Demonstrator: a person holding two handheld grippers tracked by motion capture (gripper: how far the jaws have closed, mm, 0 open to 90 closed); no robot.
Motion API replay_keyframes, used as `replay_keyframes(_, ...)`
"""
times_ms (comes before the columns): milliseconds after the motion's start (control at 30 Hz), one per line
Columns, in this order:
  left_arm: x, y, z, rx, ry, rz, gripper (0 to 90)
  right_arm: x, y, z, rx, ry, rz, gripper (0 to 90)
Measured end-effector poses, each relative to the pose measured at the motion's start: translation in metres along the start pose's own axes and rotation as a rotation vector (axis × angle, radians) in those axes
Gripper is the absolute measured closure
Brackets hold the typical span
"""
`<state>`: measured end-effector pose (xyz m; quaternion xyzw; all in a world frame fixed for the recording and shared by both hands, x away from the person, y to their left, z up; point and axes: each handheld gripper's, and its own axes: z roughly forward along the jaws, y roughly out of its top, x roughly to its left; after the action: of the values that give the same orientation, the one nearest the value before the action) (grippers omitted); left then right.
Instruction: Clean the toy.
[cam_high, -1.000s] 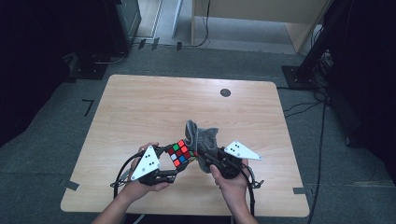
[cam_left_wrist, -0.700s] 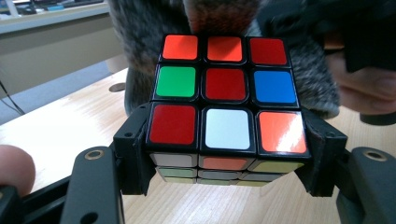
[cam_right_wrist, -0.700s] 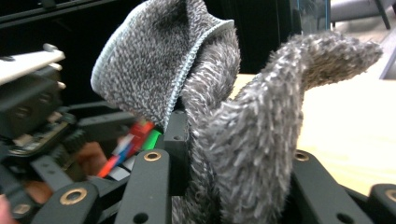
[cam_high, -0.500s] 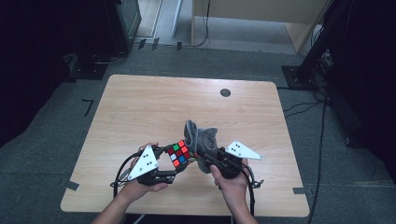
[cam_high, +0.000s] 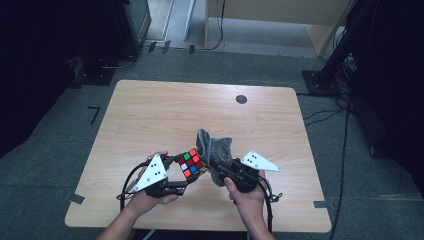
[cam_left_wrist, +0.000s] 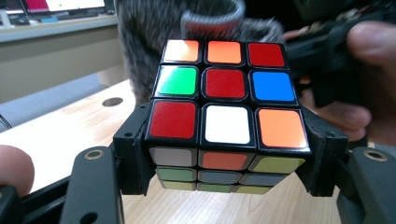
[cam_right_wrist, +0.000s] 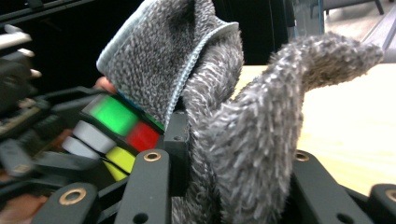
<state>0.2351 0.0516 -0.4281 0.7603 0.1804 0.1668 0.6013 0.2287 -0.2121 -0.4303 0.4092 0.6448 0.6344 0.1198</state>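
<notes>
A scrambled puzzle cube (cam_high: 192, 163) (cam_left_wrist: 226, 114) with red, white, orange, green and blue stickers is held above the near part of the wooden table (cam_high: 165, 115). My left gripper (cam_high: 184, 178) (cam_left_wrist: 226, 163) is shut on it, one jaw on each side face. A grey fluffy cloth (cam_high: 215, 150) (cam_right_wrist: 233, 121) is bunched between the jaws of my right gripper (cam_high: 220, 167) (cam_right_wrist: 224, 186), which is shut on it. The cloth presses against the cube's far right side; in the right gripper view the cube (cam_right_wrist: 116, 135) peeks out at the left of the cloth.
A small dark round grommet (cam_high: 241, 99) sits near the table's far edge. Dark equipment and cables stand on the floor around the table. Bits of tape mark the floor by the near corners.
The right gripper and its cloth have shifted slightly against the cube; the left hand and cube stay where they were.
</notes>
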Motion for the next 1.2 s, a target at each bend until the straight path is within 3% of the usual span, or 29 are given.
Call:
replay_keyframes(67, 0.004, -0.005, 0.004, 0.032, -0.003, -0.018, 33.4, 0.008, 0.004, -0.002, -0.02, 0.02, -0.013, 66.9)
replay_keyframes(167, 0.005, -0.006, 0.003, 0.02, -0.009, -0.036, 33.4, 0.017, 0.008, -0.004, -0.047, 0.035, -0.031, 67.1)
replay_keyframes(233, 0.005, -0.003, 0.0, -0.003, -0.008, -0.042, 33.4, 0.013, 0.007, -0.003, -0.043, 0.039, -0.023, 67.1)
replay_keyframes(367, 0.011, 0.003, -0.009, -0.056, 0.003, -0.075, 33.5, -0.008, -0.003, 0.0, 0.012, -0.045, -0.009, 67.3)
replay_keyframes(467, 0.02, 0.003, -0.014, -0.073, 0.021, -0.108, 33.5, -0.016, -0.008, 0.002, 0.024, -0.047, 0.013, 67.3)
replay_keyframes(633, 0.028, 0.002, -0.018, -0.126, 0.011, -0.191, 33.5, -0.008, -0.017, 0.016, 0.099, 0.031, -0.022, 67.1)
replay_keyframes(733, 0.025, 0.002, -0.016, -0.107, 0.033, -0.163, 33.5, 0.005, -0.025, 0.027, 0.139, 0.106, -0.062, 66.7)
replay_keyframes(800, 0.025, 0.001, -0.015, -0.094, 0.048, -0.149, 33.5, 0.009, -0.027, 0.029, 0.147, 0.115, -0.08, 66.4)
replay_keyframes(867, 0.028, -0.004, -0.011, -0.052, 0.117, -0.152, 33.5, 0.009, -0.028, 0.031, 0.182, 0.044, -0.112, 65.7)
replay_keyframes(900, 0.03, -0.008, -0.009, -0.033, 0.14, -0.154, 33.5, 0.003, -0.027, 0.03, 0.192, 0.012, -0.104, 66.0)
replay_keyframes(933, 0.03, -0.008, -0.009, -0.033, 0.14, -0.154, 33.5, 0.003, -0.027, 0.03, 0.192, 0.012, -0.104, 66.0)
replay_keyframes(967, 0.035, -0.016, -0.005, 0.011, 0.179, -0.151, 33.5, -0.013, -0.027, 0.025, 0.189, -0.065, -0.086, 66.8)
replay_keyframes(1000, 0.037, -0.019, -0.004, 0.028, 0.195, -0.152, 33.5, -0.021, -0.026, 0.021, 0.185, -0.103, -0.077, 66.9)
replay_keyframes(1067, 0.039, -0.022, -0.002, 0.04, 0.211, -0.152, 33.5, -0.028, -0.024, 0.017, 0.176, -0.131, -0.07, 66.9)
replay_keyframes(1100, 0.041, -0.026, 0.0, 0.079, 0.244, -0.145, 33.5, -0.042, -0.02, 0.009, 0.155, -0.192, -0.083, 66.9)
replay_keyframes(1200, 0.045, -0.033, 0.005, 0.165, 0.324, -0.133, 33.5, -0.059, -0.021, 0.003, 0.182, -0.309, -0.129, 66.9)
